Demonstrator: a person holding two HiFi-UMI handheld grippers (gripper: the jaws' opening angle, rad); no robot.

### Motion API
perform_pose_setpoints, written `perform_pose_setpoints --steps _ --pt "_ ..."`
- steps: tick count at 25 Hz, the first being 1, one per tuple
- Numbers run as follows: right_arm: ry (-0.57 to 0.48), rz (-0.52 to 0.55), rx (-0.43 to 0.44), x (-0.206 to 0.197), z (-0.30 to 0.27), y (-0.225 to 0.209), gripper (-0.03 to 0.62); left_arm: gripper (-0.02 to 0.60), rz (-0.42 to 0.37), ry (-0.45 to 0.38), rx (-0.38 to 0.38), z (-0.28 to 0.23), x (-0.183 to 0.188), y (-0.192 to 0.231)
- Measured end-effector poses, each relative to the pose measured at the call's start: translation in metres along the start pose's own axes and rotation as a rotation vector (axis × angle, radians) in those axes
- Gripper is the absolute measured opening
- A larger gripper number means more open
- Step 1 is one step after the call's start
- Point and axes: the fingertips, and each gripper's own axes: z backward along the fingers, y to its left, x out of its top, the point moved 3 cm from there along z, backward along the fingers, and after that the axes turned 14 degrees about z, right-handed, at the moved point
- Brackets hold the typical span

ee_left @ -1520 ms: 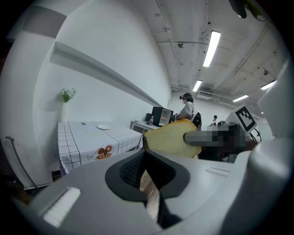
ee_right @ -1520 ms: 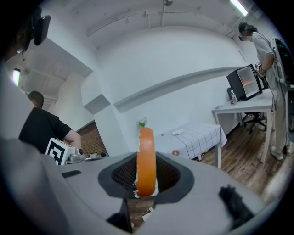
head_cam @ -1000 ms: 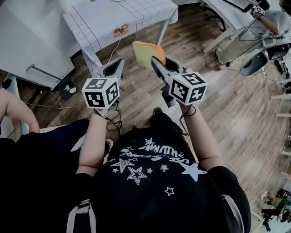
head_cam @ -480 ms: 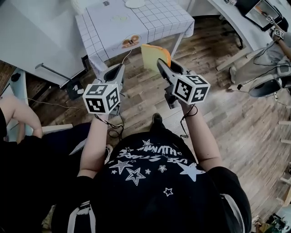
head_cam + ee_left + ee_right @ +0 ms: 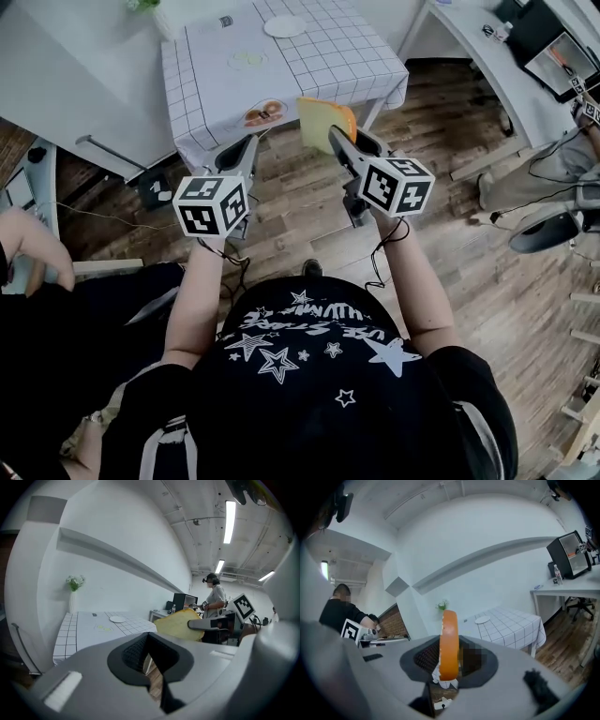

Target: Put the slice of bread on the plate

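A person stands on a wooden floor facing a table (image 5: 328,56) covered with a white checked cloth, holding a gripper in each hand. The right gripper (image 5: 336,136) is clamped on the slice of bread (image 5: 323,122). Its own camera shows the slice standing on edge between the pads, the orange crust facing the lens. The left gripper (image 5: 246,148) has its jaws a little apart with nothing between them, and it is held level just beside the right one.

The bread is in the air, at about the table's near edge and towards its right-hand corner. It touches nothing but the pads. The plate (image 5: 284,26) is small, white and bare. It lies near the far edge of the table, well apart from the bread. Two flat patches lie on the cloth between the plate and the near edge, too small to identify.

The step in hand looks like the carry: the slice is gripped and lifted but not yet over the plate. The next move calls for reaching across the table to the far edge, tipping the upright slice flat above the plate, lowering it and only then letting the jaws go
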Motion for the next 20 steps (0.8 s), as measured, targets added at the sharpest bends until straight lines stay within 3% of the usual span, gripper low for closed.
perform_pose_setpoints --steps 11,20 --pt "0.034 -0.01 0.103 0.002 -0.022 -0.034 0.101 0.009 0.013 -0.009 0.093 -0.02 0.001 -0.007" --pt "0.067 -0.026 0.112 -0.01 -0.037 -0.041 0.101 0.009 0.03 -0.004 0.092 -0.035 -0.001 0.008"
